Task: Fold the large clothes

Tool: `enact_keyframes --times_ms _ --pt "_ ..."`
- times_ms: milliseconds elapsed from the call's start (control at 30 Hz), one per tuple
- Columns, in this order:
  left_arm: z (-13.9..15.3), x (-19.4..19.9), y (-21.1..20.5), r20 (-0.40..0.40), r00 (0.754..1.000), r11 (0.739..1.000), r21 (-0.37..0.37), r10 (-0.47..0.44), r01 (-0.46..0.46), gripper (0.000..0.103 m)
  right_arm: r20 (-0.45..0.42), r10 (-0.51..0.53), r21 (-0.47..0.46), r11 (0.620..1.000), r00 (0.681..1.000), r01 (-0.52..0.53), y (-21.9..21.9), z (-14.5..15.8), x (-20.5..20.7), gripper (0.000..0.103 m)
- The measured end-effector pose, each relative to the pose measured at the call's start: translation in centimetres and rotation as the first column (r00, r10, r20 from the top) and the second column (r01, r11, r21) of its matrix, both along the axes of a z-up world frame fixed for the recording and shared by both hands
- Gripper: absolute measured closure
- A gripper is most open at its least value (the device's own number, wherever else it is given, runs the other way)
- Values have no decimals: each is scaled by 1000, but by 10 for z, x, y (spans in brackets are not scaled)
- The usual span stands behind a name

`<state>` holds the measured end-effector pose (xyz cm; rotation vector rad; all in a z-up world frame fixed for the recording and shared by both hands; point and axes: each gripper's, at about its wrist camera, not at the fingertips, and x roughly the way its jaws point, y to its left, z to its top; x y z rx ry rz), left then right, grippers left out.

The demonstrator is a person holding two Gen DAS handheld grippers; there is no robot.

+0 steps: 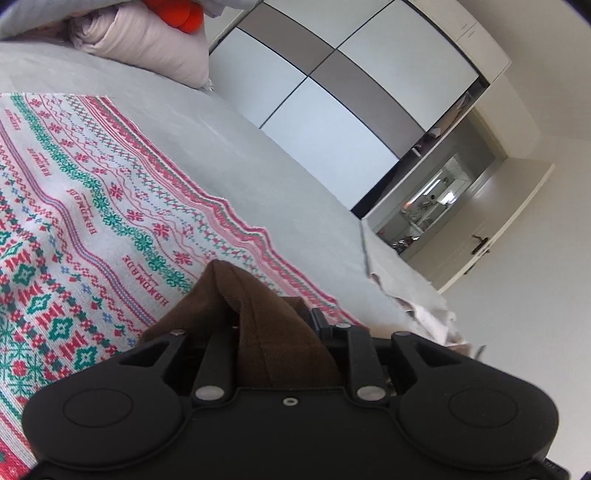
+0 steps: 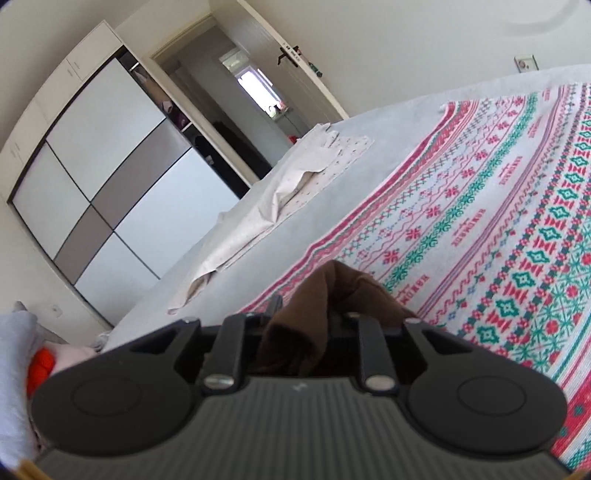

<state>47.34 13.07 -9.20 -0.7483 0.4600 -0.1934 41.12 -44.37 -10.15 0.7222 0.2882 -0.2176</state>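
Left jaws: closed on a bunched fold of the brown garment [image 1: 258, 325], which is pinched in the left gripper [image 1: 273, 325] and rises in a peak just ahead of the fingers.
Beneath the left jaws: a patterned blanket [image 1: 92, 221] in red, green and white bands is spread flat, and the brown cloth is held above it.
Beyond the left jaws, to their right: bare grey bed sheet [image 1: 258, 155] is seen, ending at the mattress edge, where a pale crumpled cloth [image 1: 424, 310] lies.
Far ahead of the left jaws: a pink pillow [image 1: 155, 48] is set at the head of the bed, with an orange object [image 1: 173, 14] touching its top.
Background, left view: a wardrobe [image 1: 351, 103] with white and grey panels is seen.

Right jaws: closed on another bunch of the brown garment [image 2: 314, 314], gripped by the right gripper [image 2: 306, 321] and peaking just ahead of the fingers.
Right of the right jaws: the patterned blanket [image 2: 498, 221] is laid out across the bed.
Left of and ahead of the right jaws: grey bed sheet [image 2: 388, 125] is seen, with the pale crumpled cloth [image 2: 295, 184] lying near the bed's edge.
Background, right view: the wardrobe [image 2: 103, 166] and an open door [image 2: 299, 74] are seen.
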Motion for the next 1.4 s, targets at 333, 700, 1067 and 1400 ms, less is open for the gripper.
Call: enact_keyframes --times_ms 333,700,1067,1400 --pt "71 -29 34 124 992 993 109 28 -41 19 130 75 -25 997 989 -72 -24 53 -38 33" --pt "58 3 -94 85 974 708 700 -212 93 20 -206 197 -736 615 959 -284 119 53 17 56" --pt "5 103 0 -147 968 868 485 203 -108 31 -439 -203 -665 729 875 -164 56 5 123 60" --pt "52 45 -16 -84 982 775 627 167 -78 30 -352 -167 -676 726 921 -127 61 53 55 49"
